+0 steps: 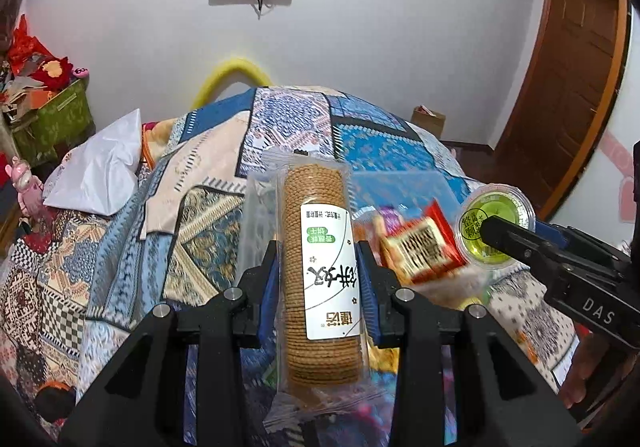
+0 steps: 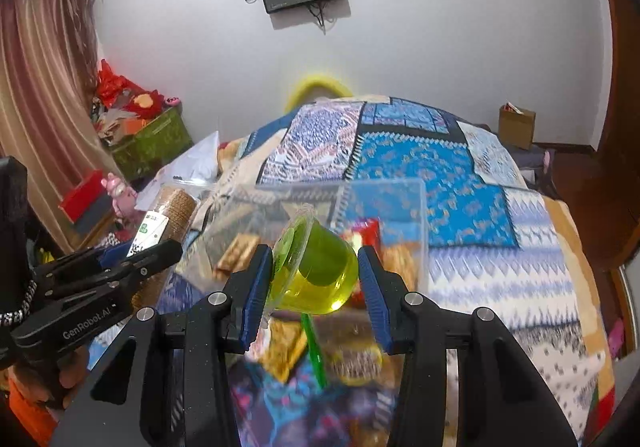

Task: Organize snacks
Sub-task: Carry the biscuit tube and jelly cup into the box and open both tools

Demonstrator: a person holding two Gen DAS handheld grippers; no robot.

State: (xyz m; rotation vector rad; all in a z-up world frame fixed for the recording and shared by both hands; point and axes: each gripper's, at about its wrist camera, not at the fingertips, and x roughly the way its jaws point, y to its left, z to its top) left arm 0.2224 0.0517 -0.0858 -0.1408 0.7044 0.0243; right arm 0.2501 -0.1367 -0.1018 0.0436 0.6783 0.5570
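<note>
Currently, left gripper point(image 1: 318, 263) clamped on biscuit sleeve point(image 1: 320, 267), raised beside clear bin point(image 2: 344, 207), right gripper point(image 2: 314, 279) gripping green jelly cup point(image 2: 316, 267) just above bin, bin on patterned quilt point(image 2: 460, 183).

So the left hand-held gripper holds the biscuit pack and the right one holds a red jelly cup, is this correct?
Not quite. The right hand-held gripper holds a green jelly cup, not a red one, as the right wrist view shows. The left hand-held gripper does hold the biscuit pack.
</note>
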